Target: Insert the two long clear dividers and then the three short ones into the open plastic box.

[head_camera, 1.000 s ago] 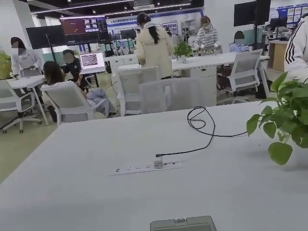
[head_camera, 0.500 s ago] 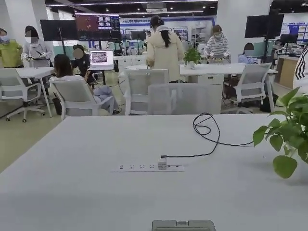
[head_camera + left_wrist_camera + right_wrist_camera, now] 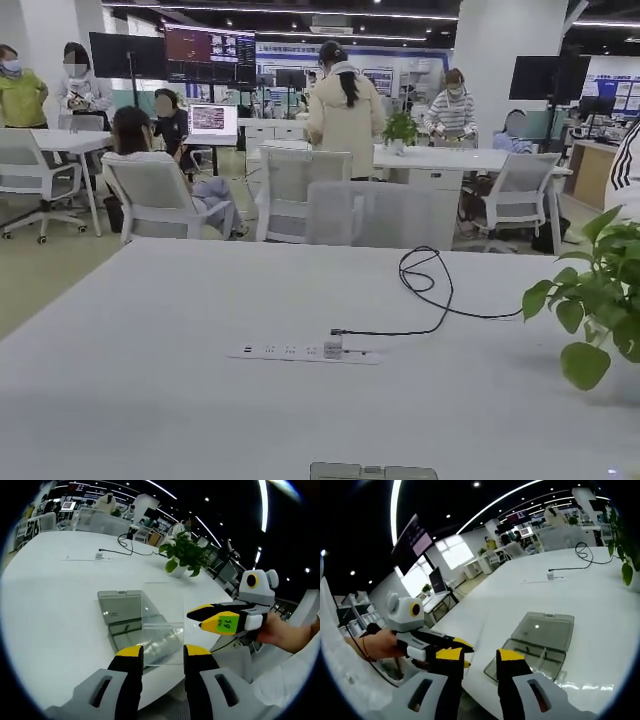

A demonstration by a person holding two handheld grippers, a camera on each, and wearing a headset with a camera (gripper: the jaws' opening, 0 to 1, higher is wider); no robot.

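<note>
At the table's (image 3: pixel 50 605) near edge lies the open plastic box (image 3: pixel 131 625), lid folded back. My left gripper (image 3: pixel 163 651) holds a clear divider (image 3: pixel 162 610) above it, its parted fingers apparently clamping the side edges. The right gripper (image 3: pixel 196 619) hovers beside the divider, fingers apart and empty. I would keep the divider upright, line its ends up with the wall slots and lower it evenly.
</note>
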